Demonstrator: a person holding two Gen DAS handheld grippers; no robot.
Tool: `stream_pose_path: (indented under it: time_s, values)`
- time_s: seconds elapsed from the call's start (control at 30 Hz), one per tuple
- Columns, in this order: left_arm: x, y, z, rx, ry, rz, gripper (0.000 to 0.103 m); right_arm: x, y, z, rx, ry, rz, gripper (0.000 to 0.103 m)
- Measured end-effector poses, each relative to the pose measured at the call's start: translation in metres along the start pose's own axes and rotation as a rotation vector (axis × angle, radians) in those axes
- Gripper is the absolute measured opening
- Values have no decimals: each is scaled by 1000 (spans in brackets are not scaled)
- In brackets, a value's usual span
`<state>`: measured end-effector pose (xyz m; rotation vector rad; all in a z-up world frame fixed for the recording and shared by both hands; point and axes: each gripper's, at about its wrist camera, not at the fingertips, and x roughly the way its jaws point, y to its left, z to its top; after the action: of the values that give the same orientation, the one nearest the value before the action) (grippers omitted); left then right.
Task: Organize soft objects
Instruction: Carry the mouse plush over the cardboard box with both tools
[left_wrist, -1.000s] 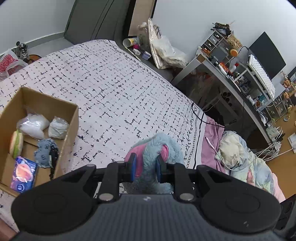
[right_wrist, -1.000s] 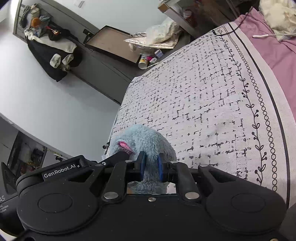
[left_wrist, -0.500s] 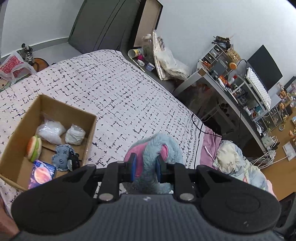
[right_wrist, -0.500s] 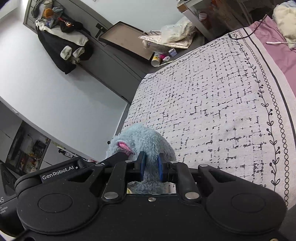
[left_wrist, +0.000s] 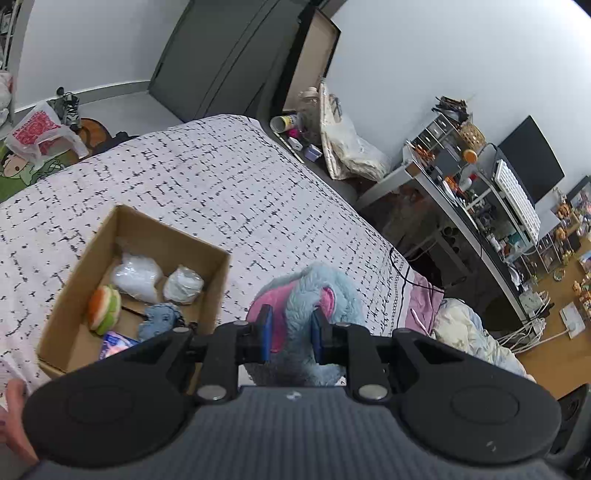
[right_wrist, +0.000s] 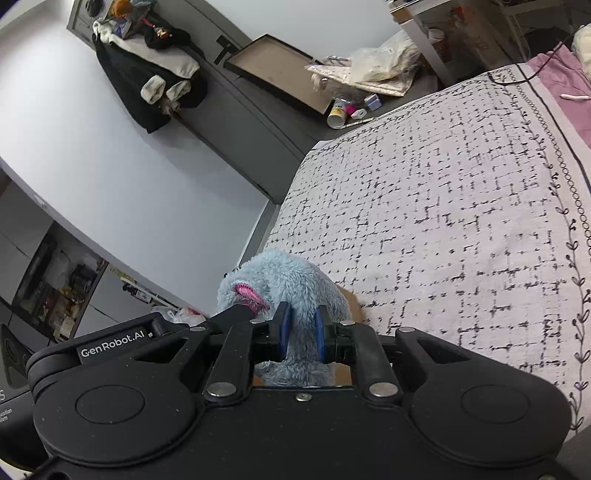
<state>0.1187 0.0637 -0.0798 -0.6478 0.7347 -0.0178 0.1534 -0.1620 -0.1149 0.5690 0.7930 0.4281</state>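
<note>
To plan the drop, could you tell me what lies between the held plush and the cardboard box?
Only bare bedspread, seen in the left wrist view, separates plush from box.

1. A cardboard box (left_wrist: 122, 229) sits on the bed (left_wrist: 221, 192), left of the plush toy (left_wrist: 314, 291).
2. Both grippers clamp the toy above the bed.
3. A desk (left_wrist: 461, 206) stands right of the bed.

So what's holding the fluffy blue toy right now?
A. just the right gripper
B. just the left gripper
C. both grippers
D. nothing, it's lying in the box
C: the left gripper pinches the blue toy between its blue pads, and the right gripper is also clamped on the toy; it is up beside the box, not in it.
</note>
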Motion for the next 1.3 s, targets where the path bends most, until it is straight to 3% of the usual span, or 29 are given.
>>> stream_pose_path:
  time_s: [0.73, 1.2, 1.3]
  values:
    - [-15, 100, 22, -122, -13, 52, 20, 70, 59, -43, -71, 106, 3, 15]
    - [20, 126, 22, -159, 63, 34, 20, 97, 52, -51, -67, 140, -77, 15]
    - [28, 128, 21, -171, 86, 31, 20, 100, 47, -50, -60, 140, -89, 21]
